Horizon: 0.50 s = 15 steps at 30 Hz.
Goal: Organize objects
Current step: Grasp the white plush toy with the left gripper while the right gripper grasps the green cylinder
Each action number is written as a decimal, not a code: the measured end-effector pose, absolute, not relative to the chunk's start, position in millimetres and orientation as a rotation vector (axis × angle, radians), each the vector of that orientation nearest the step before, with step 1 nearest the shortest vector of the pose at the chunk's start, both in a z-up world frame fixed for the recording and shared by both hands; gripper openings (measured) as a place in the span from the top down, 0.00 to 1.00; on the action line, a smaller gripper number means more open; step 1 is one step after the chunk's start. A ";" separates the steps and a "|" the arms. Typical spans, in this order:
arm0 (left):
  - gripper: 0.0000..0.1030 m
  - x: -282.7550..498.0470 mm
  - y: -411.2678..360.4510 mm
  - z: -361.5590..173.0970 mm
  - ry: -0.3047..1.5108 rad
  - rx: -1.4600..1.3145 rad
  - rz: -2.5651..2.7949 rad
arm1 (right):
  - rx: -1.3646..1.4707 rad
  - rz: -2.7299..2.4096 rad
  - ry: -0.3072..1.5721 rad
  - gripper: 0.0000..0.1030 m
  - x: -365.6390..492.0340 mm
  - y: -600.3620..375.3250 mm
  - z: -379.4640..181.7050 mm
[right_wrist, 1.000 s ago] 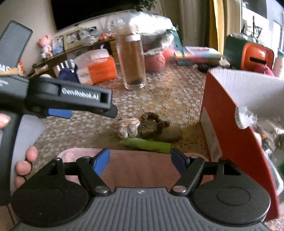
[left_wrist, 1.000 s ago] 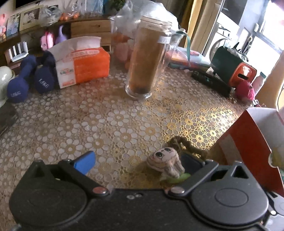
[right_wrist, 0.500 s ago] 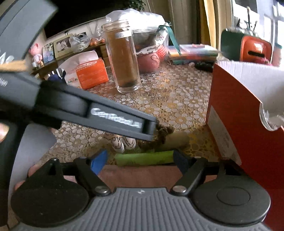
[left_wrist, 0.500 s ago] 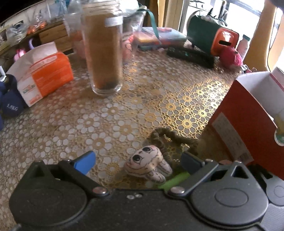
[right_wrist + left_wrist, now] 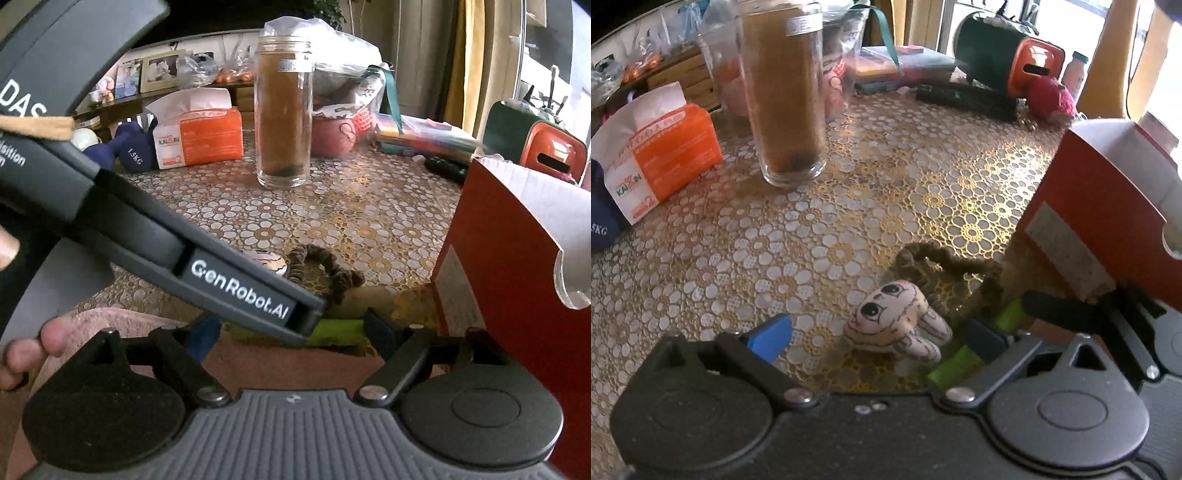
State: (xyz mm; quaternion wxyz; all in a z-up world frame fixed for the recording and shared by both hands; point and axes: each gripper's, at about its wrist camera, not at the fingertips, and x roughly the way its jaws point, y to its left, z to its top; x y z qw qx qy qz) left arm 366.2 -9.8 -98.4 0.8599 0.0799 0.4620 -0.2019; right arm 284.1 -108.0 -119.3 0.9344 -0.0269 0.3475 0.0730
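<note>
Left wrist view: the left gripper (image 5: 877, 332) was recorded spread wide, nothing held, low over the table (image 5: 849, 206). The tooth plush (image 5: 897, 325) was seen between the blue fingertips, nearer the right one, contact not confirmed. The brown scrunchie (image 5: 945, 266) lay just beyond it, the green tube (image 5: 956, 363) just right, its long axis running near-left to far-right. The red box (image 5: 1108, 236) stood open at the right. In the right wrist view, the right gripper (image 5: 295, 330) was noted spread and empty, just near of the tube. The left gripper was judged nearer the plush.
</note>
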 end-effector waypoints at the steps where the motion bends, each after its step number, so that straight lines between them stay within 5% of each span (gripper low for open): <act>1: 0.07 366.8 -9.5 -99.3 0.968 0.165 -0.418 | -0.044 0.155 0.710 0.13 284.6 -108.6 -119.2; 15: 0.42 364.0 -6.2 -100.1 0.944 0.094 -0.462 | 0.014 0.173 0.741 0.13 293.6 -119.0 -129.0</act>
